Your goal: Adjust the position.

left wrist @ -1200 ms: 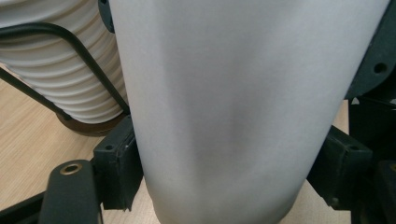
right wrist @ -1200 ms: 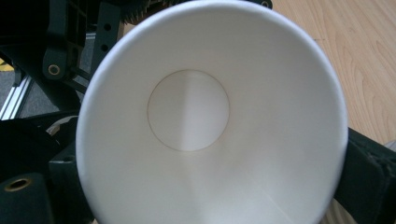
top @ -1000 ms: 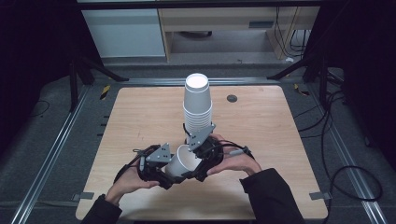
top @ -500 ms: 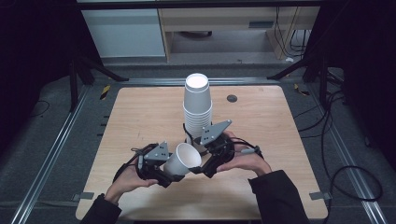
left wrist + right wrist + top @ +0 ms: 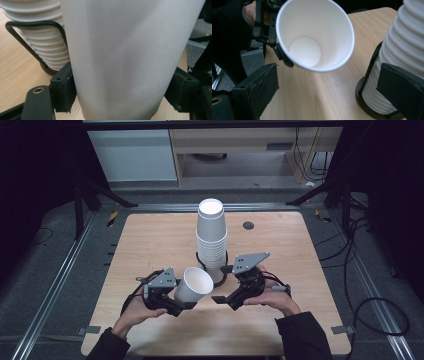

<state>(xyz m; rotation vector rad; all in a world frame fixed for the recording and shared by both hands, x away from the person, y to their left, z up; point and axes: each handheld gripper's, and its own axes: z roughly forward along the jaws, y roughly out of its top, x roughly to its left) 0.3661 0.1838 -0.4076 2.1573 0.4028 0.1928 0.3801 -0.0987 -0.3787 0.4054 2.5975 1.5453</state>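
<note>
Jaws of left gripper (image 5: 176,306) around tilted cup (image 5: 193,285)

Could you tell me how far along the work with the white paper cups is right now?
Done: one white paper cup is off the tall stack of white paper cups in its black wire holder. In hand: the left gripper clamps that cup tilted, mouth toward the right gripper, whose jaws stand open and empty. Left: the cup is not yet set on the wooden table.
</note>
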